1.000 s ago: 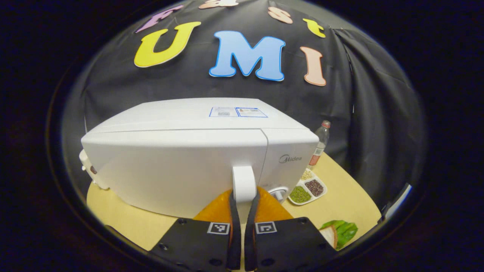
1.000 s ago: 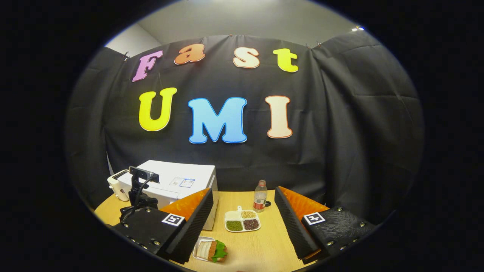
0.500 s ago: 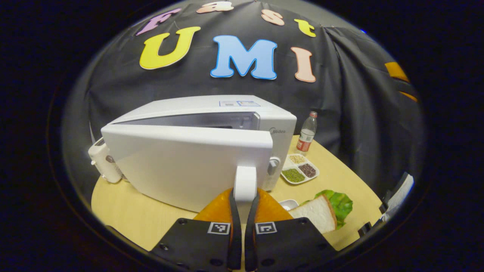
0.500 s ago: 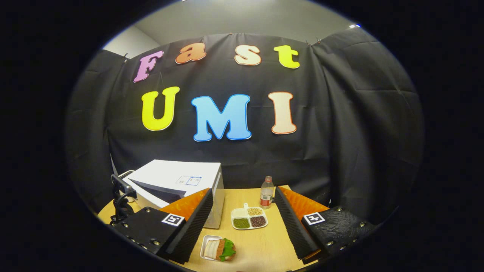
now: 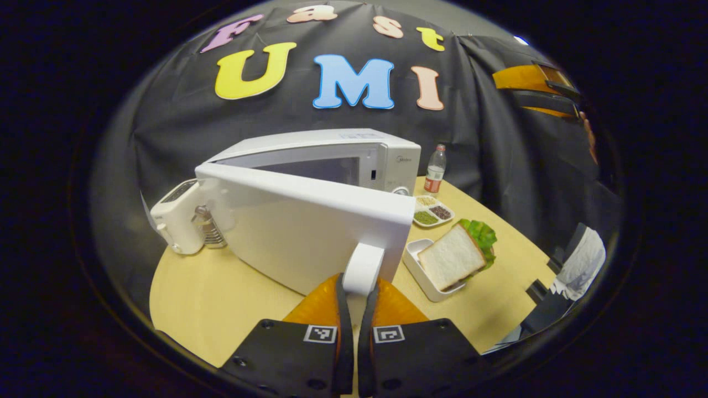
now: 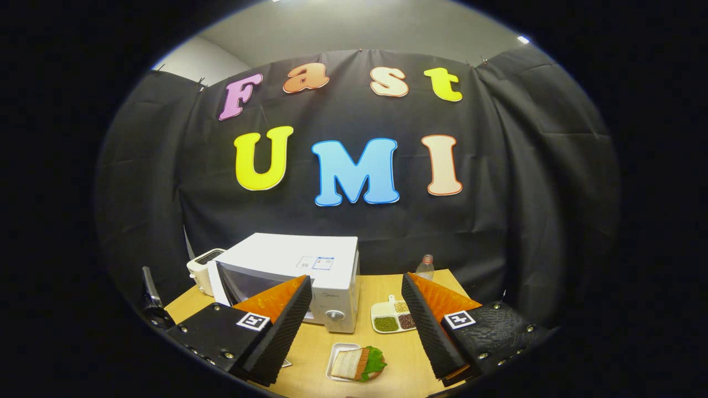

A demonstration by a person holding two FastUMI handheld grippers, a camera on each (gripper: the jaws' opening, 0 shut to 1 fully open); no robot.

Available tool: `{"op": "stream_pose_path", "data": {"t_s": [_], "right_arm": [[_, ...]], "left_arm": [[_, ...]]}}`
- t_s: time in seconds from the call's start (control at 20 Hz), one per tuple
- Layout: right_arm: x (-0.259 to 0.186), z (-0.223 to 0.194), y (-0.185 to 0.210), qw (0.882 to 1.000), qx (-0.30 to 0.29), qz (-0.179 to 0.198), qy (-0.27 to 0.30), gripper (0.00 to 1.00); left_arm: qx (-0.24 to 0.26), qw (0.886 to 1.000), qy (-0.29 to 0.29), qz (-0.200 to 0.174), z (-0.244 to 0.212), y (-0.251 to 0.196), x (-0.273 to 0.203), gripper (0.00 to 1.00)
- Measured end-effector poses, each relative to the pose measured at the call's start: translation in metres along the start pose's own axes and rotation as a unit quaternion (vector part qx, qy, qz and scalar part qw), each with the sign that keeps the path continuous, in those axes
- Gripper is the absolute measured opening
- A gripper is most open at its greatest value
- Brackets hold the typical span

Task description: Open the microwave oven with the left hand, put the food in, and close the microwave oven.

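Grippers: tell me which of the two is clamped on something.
The left gripper: its fingers are pressed on the microwave door's white handle. The right gripper is spread wide, holding nothing, above the sandwich tray.

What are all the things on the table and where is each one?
microwave: one, white, back middle of table, door swung partly open
handle: one, white, on door edge
toaster: one, white, left of microwave
sandwich: one, white bread with green lettuce, in a white tray in front of microwave
dish: one, white, three sections of green, dark and pale grains, right of microwave
bottle: one, clear with red label, behind dish
table: one, light wood
left gripper: one, shut on handle
right gripper: one, open, above sandwich
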State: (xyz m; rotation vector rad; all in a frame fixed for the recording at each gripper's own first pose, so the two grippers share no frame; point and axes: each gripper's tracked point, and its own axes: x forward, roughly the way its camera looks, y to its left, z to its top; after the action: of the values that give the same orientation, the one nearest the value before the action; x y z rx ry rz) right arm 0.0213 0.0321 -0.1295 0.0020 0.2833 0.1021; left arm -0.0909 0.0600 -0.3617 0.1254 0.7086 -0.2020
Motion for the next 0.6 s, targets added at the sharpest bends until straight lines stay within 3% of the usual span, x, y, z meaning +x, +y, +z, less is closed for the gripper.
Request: {"op": "stream_pose_path", "data": {"t_s": [0.6], "right_arm": [[-0.003, -0.011, 0.078, 1.000, -0.001, 0.005, 0.009, 0.98]], "left_arm": [[0.026, 0.999, 0.033, 0.017, -0.063, 0.124, -0.102, 0.11]]}}
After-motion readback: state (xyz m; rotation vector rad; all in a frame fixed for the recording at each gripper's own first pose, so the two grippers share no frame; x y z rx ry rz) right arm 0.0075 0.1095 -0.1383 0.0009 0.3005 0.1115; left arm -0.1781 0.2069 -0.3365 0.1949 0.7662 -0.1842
